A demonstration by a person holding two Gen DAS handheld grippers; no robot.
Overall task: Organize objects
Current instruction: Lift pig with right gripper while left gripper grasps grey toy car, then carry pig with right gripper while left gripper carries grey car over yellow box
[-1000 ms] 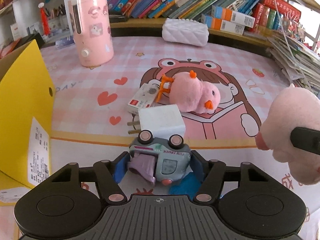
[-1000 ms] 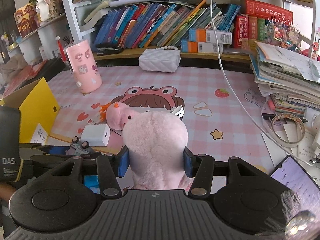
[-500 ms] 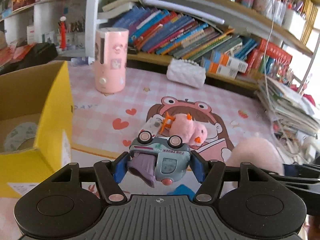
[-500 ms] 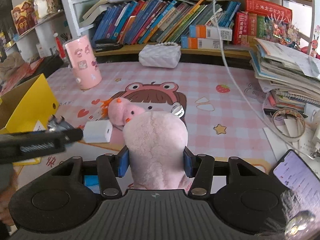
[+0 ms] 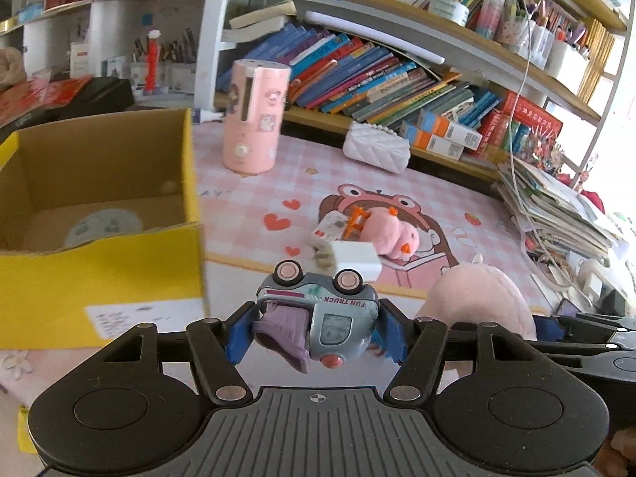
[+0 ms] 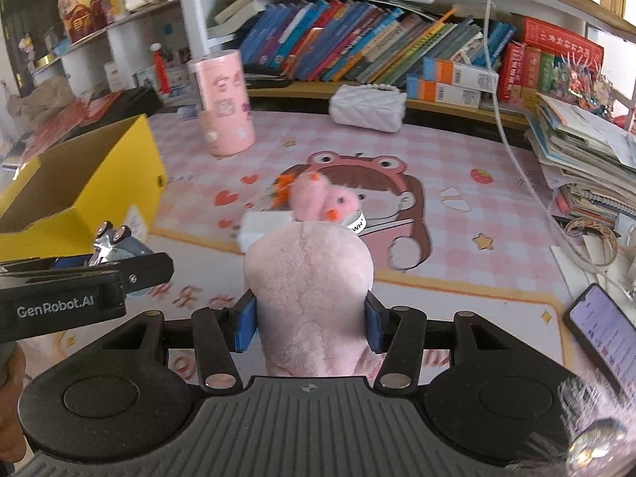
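Left tool (image 5: 316, 328): clamped on a toy truck (image 5: 318, 314), which is held upside down, wheels uppermost, above the near edge of the bench (image 5: 246, 198). The truck's long axis is set crosswise between the blue pads (image 5: 238, 336); the lettering "FUN TRUCK" is read inverted. Which end is the front cannot be told.

Right tool (image 6: 310, 324): clamped on a pink plush toy (image 6: 310, 294), held clear of the bench. The plush's long axis is directed forward and upward, away from the camera, with a white tag at its far end. In the left wrist view the same plush (image 5: 477, 298) is seen just right of the truck.

Yellow cardboard box (image 5: 99, 246): placed on the bench to the left, open at the top, a round item lying inside.

White charger (image 5: 353, 256): laid on the bench mat beyond the truck, prongs turned left.

Small pink plush (image 5: 391, 230): laid on its side just behind the charger, touching a small white packet (image 5: 330, 228).

Pink cylinder (image 5: 254, 117): stood upright farther back, left of centre.

White quilted purse (image 5: 375, 149): set at the bench's far edge.

Books (image 5: 377, 83): shelved behind, leaning.
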